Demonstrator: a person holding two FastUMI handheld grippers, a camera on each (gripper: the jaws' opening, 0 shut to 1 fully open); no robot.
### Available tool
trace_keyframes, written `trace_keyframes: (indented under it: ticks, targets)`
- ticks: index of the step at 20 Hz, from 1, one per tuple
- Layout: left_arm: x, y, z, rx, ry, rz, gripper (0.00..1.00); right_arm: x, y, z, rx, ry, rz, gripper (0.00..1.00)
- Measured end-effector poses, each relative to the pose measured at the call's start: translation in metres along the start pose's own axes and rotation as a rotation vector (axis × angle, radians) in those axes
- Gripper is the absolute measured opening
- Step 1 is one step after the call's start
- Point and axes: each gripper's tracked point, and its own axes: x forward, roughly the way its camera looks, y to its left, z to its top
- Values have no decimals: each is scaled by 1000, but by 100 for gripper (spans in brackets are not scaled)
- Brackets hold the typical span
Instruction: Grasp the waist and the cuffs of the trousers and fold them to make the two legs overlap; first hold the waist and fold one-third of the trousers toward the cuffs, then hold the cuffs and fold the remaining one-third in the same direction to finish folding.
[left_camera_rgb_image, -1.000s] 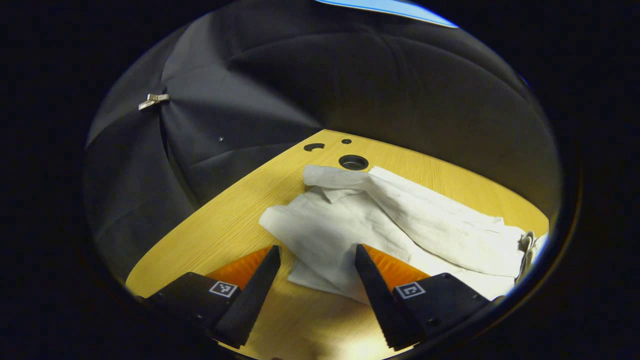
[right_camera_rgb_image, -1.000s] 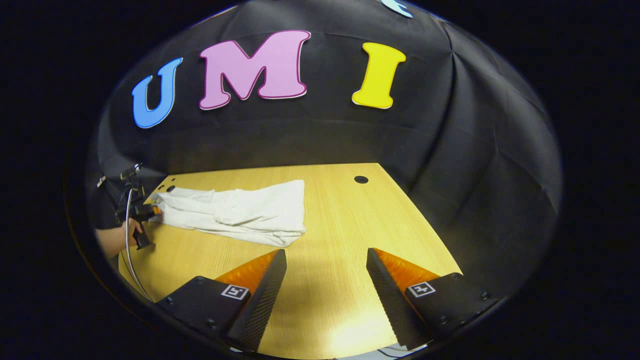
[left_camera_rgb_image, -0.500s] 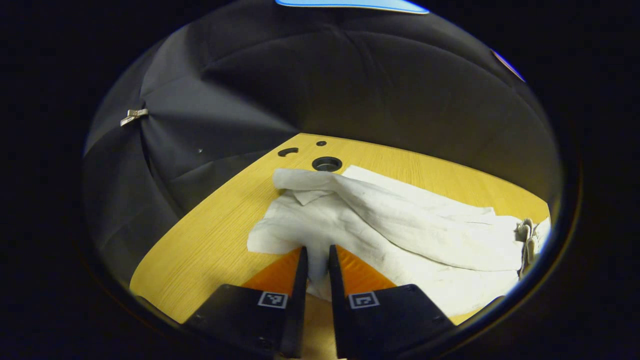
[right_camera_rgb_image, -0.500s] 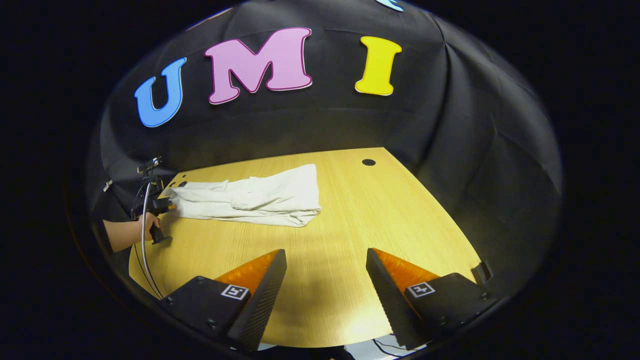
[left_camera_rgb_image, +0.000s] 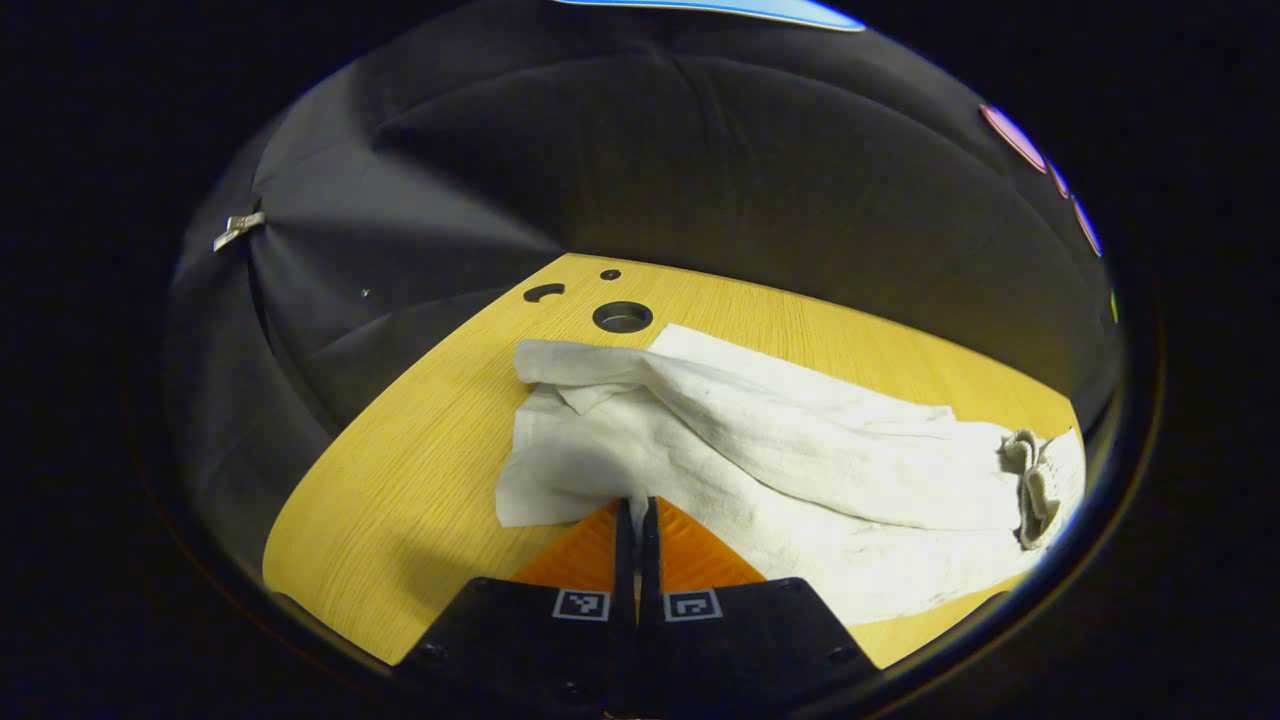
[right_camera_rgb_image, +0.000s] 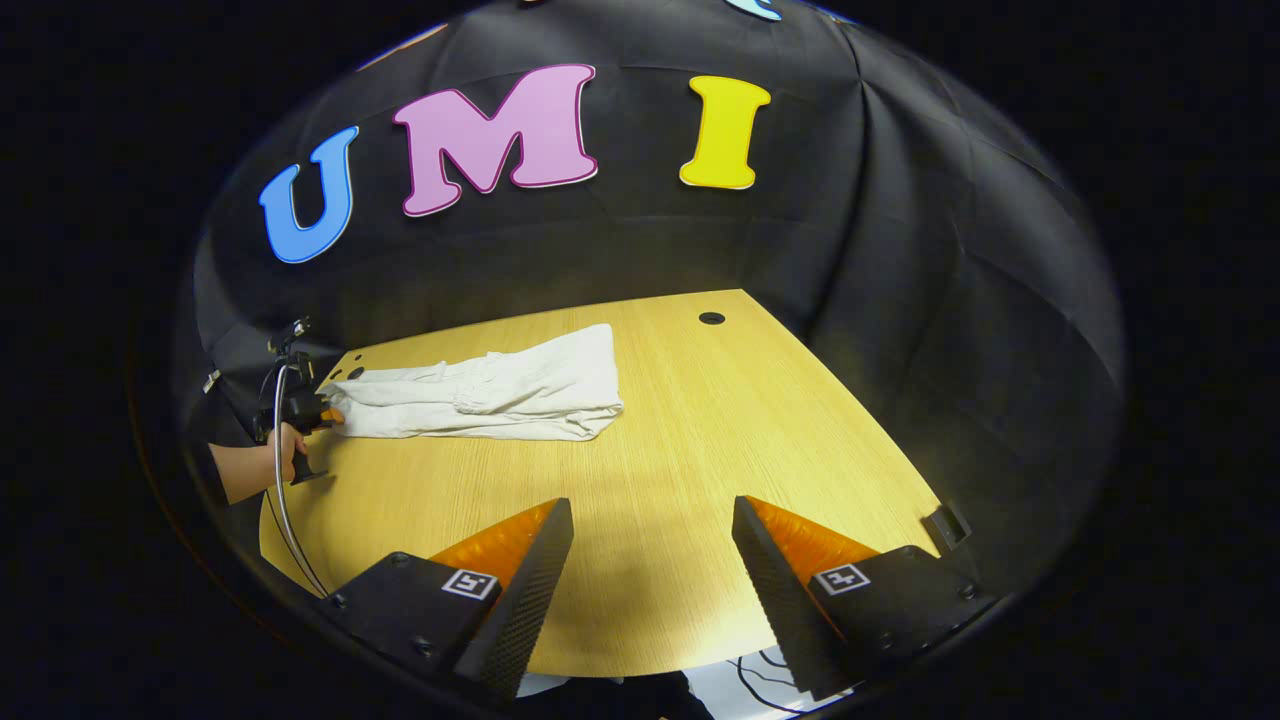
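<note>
In the left gripper view, your left gripper (left_camera_rgb_image: 636, 515) has its two fingers pressed together on the near hem of the trousers (left_camera_rgb_image: 760, 450), a sliver of white cloth pinched between the tips. That looks like the cuff end, so the grip fits the step where you take the cuffs for the fold; the bunched waist (left_camera_rgb_image: 1035, 470) lies at the far right end of the same garment. The trousers stretch from your fingers away to the right along the table (left_camera_rgb_image: 400, 480), with one leg draped slantwise over the other, not yet squarely stacked. Beyond the trousers, a round cable hole (left_camera_rgb_image: 622, 317) sits close to the upper cuff, so watch that the cloth does not drag into it. To the left of the trousers the table edge is near, with little bare wood before the black cloth wall.

In the right gripper view, your right gripper (right_camera_rgb_image: 650, 520) hangs with its fingers spread wide, holding nothing, well apart from the trousers (right_camera_rgb_image: 500, 395). The garment lies toward the far left of the table (right_camera_rgb_image: 700, 470), and your other hand (right_camera_rgb_image: 285, 445) holds its gripper against the left end. Between your open fingers and the trousers lies broad bare wood, so you likely have free room to reach the waist end.
</note>
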Motion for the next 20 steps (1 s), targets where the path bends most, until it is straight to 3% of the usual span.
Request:
trace_keyframes:
  ticks: [3, 7, 12, 20]
  targets:
    - [-18, 0, 16, -134, -51, -21, 5, -9, -5, -12, 28, 8, -9, 98]
    - [-45, -12, 42, -137, -116, -68, 5, -15, -2, -18, 81, 3, 4, 98]
    - [-81, -62, 85, -200, -196, -140, 5, -22, -13, 4, 58, -74, 25, 99]
    - [-134, -182, 114, -89, -275, -212, 5, 3, -51, 33, 48, -115, 122, 99]
